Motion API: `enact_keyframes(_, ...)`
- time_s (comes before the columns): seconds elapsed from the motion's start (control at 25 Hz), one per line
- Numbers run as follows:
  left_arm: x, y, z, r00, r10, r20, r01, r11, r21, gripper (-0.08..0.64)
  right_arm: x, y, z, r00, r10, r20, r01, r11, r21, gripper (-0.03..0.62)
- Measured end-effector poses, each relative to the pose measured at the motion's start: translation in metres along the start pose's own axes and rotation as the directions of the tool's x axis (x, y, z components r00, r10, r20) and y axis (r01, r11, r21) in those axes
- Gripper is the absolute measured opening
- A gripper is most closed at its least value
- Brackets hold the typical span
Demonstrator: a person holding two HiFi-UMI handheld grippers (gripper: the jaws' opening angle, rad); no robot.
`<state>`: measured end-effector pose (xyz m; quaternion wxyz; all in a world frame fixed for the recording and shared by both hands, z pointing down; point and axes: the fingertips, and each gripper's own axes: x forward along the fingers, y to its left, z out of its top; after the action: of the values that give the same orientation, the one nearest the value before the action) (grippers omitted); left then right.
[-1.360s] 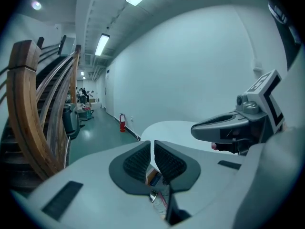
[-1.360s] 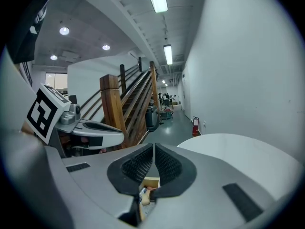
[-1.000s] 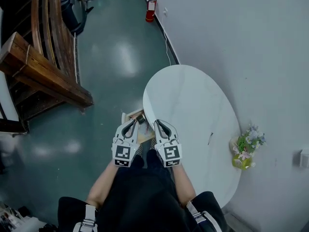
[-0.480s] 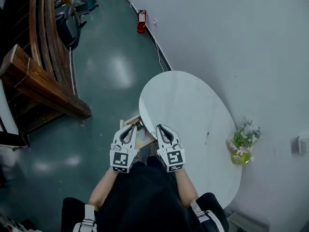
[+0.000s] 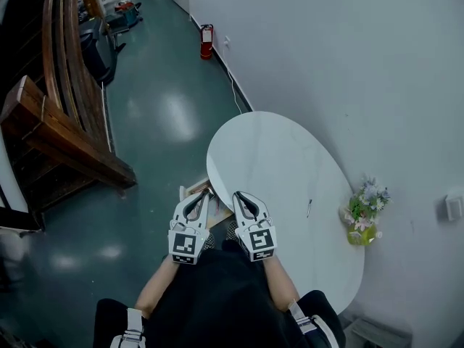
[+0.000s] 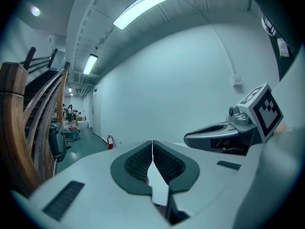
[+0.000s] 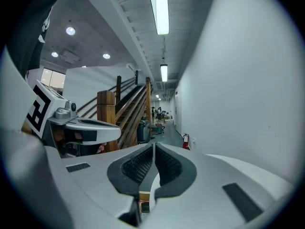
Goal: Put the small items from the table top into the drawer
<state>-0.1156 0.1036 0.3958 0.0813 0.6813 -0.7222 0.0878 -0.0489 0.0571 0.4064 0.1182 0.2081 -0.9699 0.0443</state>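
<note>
My left gripper (image 5: 206, 192) and right gripper (image 5: 236, 194) are held side by side in front of the person's body, at the near left edge of the white oval table (image 5: 290, 158). Both are shut with nothing between the pads, as the left gripper view (image 6: 152, 145) and the right gripper view (image 7: 153, 148) show. An open wooden drawer (image 5: 196, 188) sticks out under the table edge, just beyond the left gripper's tips. A small dark pen-like item (image 5: 309, 208) lies on the table top to the right, well away from both grippers.
A yellow vase of flowers (image 5: 365, 217) stands at the table's right edge against the grey wall. A wooden staircase (image 5: 61, 140) fills the left. A red fire extinguisher (image 5: 206, 40) stands far down the green floor by the wall.
Both grippers have lifted a little, still shut and side by side. The head view has swung so the table and flowers sit lower and more of the hall shows.
</note>
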Motion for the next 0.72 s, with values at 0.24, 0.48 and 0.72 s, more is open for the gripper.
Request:
enact_keyframes(0.24, 0.008, -0.019, -0.003, 0.998, -0.061, -0.006, 0.061, 0.998, -0.004, 0.025, -0.013, -0.010, -0.007, 0.999, -0.042, -0.006, 0.042, 0.999, 0.019, 0.040)
enact_keyframes(0.48, 0.029, -0.056, 0.000, 0.985, -0.170, -0.007, 0.170, 0.985, 0.016, 0.025, -0.042, -0.040, -0.020, 0.989, -0.149, -0.021, 0.150, 0.987, 0.052, 0.038)
enact_keyframes(0.72, 0.059, -0.113, 0.003, 0.944, -0.329, -0.007, 0.329, 0.943, 0.046, 0.025, -0.088, -0.082, -0.040, 0.949, -0.311, -0.052, 0.315, 0.945, 0.090, 0.038)
